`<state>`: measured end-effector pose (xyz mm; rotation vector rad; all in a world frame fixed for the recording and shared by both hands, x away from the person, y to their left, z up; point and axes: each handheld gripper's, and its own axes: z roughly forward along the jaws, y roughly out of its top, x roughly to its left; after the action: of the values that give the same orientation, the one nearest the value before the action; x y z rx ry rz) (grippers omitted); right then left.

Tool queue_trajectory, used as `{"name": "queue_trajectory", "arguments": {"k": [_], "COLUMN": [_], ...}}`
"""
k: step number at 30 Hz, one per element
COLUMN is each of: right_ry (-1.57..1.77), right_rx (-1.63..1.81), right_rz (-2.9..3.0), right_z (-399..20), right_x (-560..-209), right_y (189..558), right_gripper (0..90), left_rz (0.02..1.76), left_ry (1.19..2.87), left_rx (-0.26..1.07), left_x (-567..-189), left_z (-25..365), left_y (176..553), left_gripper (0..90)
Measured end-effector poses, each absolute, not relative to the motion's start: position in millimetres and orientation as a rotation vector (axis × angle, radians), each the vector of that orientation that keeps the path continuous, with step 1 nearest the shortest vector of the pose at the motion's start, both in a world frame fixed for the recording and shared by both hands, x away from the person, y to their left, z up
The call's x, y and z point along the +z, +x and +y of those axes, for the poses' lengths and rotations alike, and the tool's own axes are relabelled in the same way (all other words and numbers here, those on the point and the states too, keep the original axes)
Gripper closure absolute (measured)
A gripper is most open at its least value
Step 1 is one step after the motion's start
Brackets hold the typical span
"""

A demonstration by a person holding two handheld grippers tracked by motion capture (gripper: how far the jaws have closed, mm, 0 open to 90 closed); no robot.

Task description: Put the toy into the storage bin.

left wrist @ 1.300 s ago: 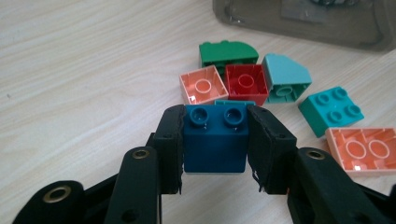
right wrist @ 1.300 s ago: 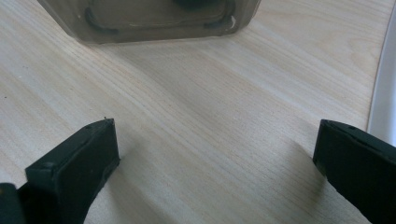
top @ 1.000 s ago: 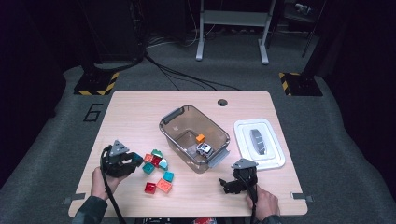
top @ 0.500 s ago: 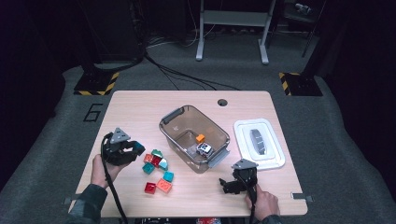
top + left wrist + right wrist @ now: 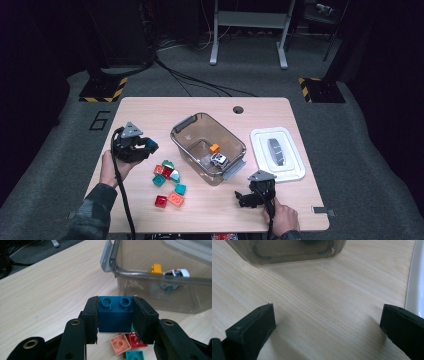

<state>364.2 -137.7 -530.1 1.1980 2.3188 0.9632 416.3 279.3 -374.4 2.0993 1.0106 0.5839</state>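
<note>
My left gripper [image 5: 147,146] [image 5: 115,315] is shut on a dark blue two-stud brick [image 5: 115,315] [image 5: 150,145], lifted above the table left of the clear brown bin [image 5: 209,147] [image 5: 160,275]. Under it lies a cluster of several small bricks [image 5: 169,184], red, teal and salmon [image 5: 120,344]. Inside the bin sit an orange brick [image 5: 214,148] [image 5: 156,268] and a white toy car [image 5: 218,159] [image 5: 178,272]. My right gripper [image 5: 244,199] [image 5: 328,327] rests low near the table's front edge, jaws wide open with bare wood between them.
A white bin lid [image 5: 277,153] [image 5: 415,277] lies flat to the right of the bin. The wooden table [image 5: 150,115] has a cable hole [image 5: 238,109] at its back edge. Dark floor, cables and stands surround the table.
My left gripper has risen off the table with the blue brick and moved a little away from the brick cluster. The right gripper has stayed put.
</note>
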Motion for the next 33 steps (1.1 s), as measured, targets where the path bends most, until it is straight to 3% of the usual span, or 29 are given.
{"name": "queue_trajectory", "arguments": {"k": [17, 33], "right_ry": [1.199, 1.198], "right_rx": [0.964, 0.963], "right_rz": [2.319, 2.319], "right_z": [-137.7, -137.8], "right_x": [-530.1, -530.1], "right_y": [364.3, 364.3], "right_gripper": [0.0, 0.0], "left_rz": [0.943, 0.897], "left_ry": [2.119, 2.151], "left_rx": [0.624, 0.605], "left_x": [-342.9, -342.2], "left_z": [250.9, 212.0], "left_y": [449.3, 470.4], "left_gripper": [59.1, 59.1]}}
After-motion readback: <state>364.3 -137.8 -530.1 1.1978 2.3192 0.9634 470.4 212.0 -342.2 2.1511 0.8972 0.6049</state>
